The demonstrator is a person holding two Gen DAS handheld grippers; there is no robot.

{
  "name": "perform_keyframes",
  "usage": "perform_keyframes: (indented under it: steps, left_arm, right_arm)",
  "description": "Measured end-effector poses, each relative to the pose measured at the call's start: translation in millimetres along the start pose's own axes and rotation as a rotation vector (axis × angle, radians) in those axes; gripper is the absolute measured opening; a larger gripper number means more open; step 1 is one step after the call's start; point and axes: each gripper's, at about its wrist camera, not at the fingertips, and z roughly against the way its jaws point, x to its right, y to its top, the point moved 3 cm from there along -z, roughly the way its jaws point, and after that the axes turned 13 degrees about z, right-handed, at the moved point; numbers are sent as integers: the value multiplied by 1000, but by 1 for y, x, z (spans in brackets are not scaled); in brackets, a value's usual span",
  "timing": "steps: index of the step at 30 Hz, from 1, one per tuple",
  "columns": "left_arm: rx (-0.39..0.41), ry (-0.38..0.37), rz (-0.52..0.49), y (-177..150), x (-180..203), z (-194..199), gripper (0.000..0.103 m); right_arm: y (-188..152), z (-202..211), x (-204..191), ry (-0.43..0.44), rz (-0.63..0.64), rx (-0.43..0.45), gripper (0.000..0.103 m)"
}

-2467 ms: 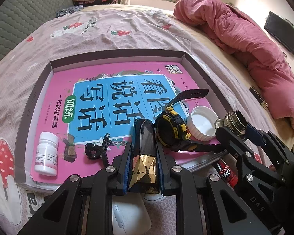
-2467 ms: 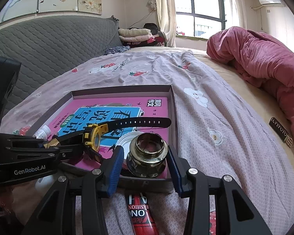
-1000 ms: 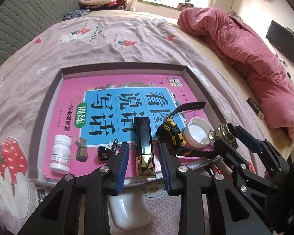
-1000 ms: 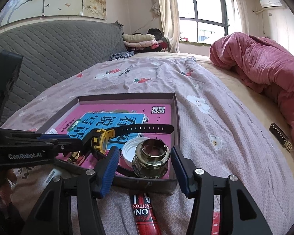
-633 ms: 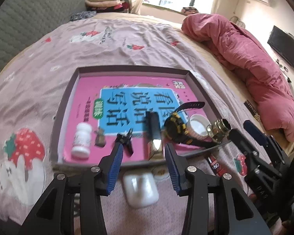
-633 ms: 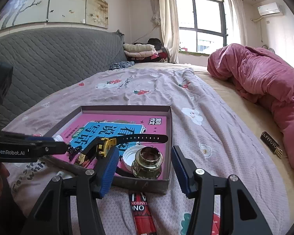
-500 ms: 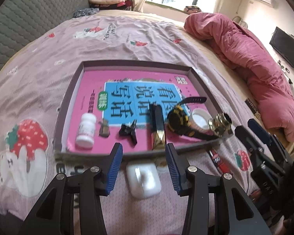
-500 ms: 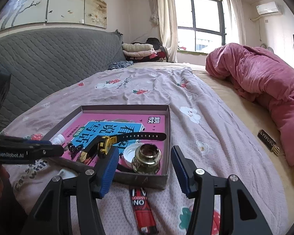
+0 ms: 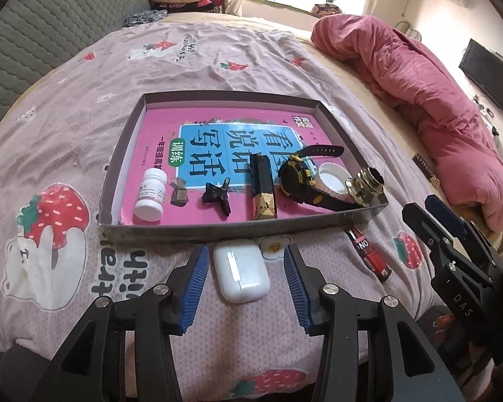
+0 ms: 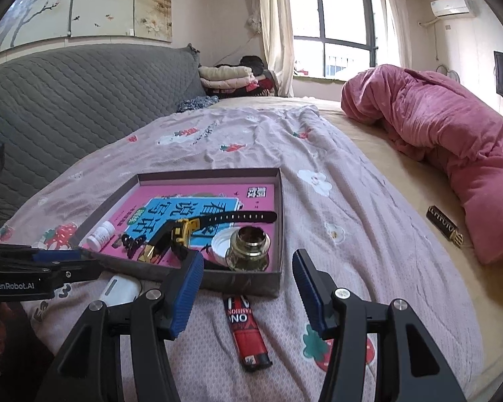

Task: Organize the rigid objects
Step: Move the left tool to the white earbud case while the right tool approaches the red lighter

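While both the left gripper (image 9: 243, 276) and right gripper (image 10: 248, 284) hang spread and empty, the shallow grey cardboard tray (image 9: 122, 171) holds the items; its near wall hides their bases from the right wrist camera.

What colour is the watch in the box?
Black with yellow trim, the watch shows best in the left wrist view.

"GenRobot.AI" on left tongs (image 10: 47, 254); "DAS" on right tongs (image 9: 432, 214); "ON… FASHION" on red lighter (image 10: 248, 330); Chinese title on pink book (image 9: 218, 140).
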Motion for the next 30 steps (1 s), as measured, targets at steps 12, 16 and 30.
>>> perform_keyframes:
  steps: [12,16,30]
  left_arm:
    - [-35,11,-11,-13,0,0,48]
    - [-59,17,-17,-19,1,-6,48]
    - [-125,70,18,-24,-6,-37,48]
  right_arm:
    - [-17,-5,-6,2,8,-115,55]
    - [-22,-9,-3,-5,3,-147,55]
    - [-49,-55,-7,42,11,-342,55]
